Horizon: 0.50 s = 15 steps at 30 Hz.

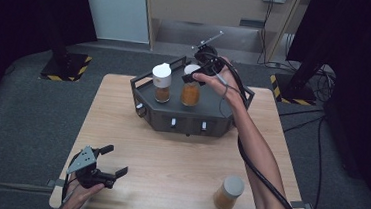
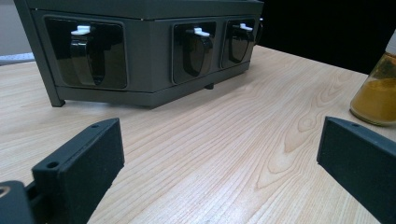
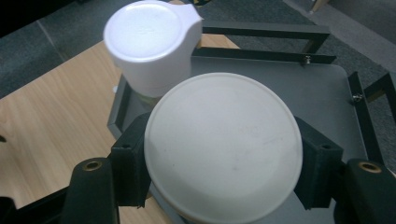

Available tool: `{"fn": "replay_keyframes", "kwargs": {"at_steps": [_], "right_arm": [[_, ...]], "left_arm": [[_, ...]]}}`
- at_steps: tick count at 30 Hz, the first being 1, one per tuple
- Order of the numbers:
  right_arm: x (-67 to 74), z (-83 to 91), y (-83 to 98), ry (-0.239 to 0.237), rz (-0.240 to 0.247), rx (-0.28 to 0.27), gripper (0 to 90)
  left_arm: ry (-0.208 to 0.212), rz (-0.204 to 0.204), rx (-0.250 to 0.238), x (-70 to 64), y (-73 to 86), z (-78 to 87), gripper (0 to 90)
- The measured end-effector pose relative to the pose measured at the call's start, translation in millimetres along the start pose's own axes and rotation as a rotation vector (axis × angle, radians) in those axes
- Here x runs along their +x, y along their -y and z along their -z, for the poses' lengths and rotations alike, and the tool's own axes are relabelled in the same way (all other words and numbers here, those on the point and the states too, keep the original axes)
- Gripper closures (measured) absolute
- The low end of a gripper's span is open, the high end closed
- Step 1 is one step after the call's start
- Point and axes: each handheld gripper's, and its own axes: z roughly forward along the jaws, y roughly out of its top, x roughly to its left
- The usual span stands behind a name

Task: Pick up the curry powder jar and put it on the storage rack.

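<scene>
My right gripper (image 1: pixel 194 76) has its fingers (image 3: pixel 128 168) clamped on the lid of the jar (image 1: pixel 191 91), upright over the grey rack (image 1: pixel 162 115), just beside the white-capped jar (image 1: pixel 161 82); axis vertical, so move is straight down. Jar: orange powder, pale round lid. Left gripper (image 1: pixel 114 161) fingers wide apart, idle near desk (image 1: pixel 169 158) edge

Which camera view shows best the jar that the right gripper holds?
The high view: the held jar shows whole, orange contents included, in the right gripper over the grey rack. The right gripper view gives its pale lid between the pads.
</scene>
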Motion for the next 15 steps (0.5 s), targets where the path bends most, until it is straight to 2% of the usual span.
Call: {"fn": "replay_keyframes", "kwargs": {"at_steps": [6, 15], "right_arm": [[-3.5, -9.0, 0.7, 0.02, -0.026, 0.003, 33.7], [-3.3, -21.1, -2.5, 0.035, -0.033, 0.018, 33.7]], "left_arm": [[-0.005, 0.004, 0.0, -0.1, 0.1, 0.4, 0.0], [-0.009, 0.001, 0.003, -0.4, -0.3, 0.6, 0.0]]}}
